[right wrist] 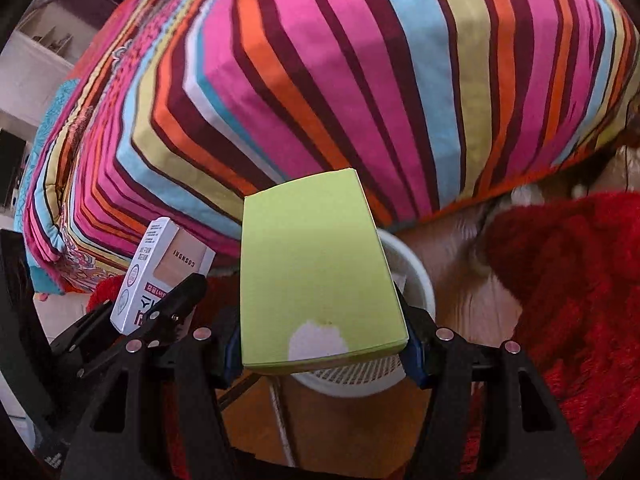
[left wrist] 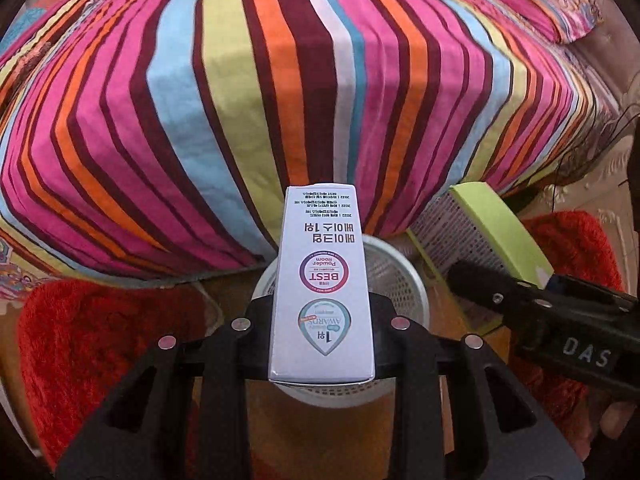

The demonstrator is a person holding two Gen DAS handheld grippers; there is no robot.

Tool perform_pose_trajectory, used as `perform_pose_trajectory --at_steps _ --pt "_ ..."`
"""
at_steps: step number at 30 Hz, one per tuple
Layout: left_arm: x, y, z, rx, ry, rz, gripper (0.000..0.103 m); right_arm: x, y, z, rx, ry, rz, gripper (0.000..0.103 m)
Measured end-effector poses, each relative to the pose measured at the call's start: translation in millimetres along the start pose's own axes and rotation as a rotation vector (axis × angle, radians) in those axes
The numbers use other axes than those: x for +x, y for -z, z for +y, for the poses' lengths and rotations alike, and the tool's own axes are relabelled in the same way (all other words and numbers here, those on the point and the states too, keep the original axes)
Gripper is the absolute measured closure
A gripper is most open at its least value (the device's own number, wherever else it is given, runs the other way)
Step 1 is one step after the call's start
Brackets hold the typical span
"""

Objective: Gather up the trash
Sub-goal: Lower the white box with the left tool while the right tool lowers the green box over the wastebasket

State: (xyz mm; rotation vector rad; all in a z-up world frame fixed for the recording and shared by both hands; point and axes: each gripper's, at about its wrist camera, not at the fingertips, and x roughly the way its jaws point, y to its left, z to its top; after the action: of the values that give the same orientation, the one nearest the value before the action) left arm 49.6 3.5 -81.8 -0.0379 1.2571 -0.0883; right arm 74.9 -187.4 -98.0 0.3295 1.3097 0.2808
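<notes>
The left claw is squeezed tight on a tall white box, and the right claw grips a green box. Both hang just above the white mesh bin beside the striped bed, likely so the boxes can drop in

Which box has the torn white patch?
The lime-green box in the right claw, torn near its lower edge. The white printed box in the left claw looks intact.
</notes>
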Motion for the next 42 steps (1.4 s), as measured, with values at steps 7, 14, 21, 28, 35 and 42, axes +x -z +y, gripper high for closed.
perform_pose_trajectory --at_steps 7,14,21,28,35,42 --pt "21 1 -4 0.006 0.011 0.087 0.073 20 6 -15 0.111 -0.032 0.096 0.045" --pt "47 4 -1 -0.046 0.043 0.193 0.073 42 14 -15 0.137 -0.007 0.177 0.045" --pt "71 11 6 -0.092 0.046 0.289 0.073 59 16 -20 0.158 0.019 0.222 0.045" --pt "106 16 20 -0.184 0.035 0.398 0.073 85 17 -28 0.194 0.065 0.293 0.045" --pt "134 23 20 -0.213 0.062 0.492 0.073 114 20 -34 0.221 0.094 0.368 0.045" --pt "164 34 23 -0.245 0.077 0.598 0.073 141 19 -45 0.258 0.103 0.457 0.045"
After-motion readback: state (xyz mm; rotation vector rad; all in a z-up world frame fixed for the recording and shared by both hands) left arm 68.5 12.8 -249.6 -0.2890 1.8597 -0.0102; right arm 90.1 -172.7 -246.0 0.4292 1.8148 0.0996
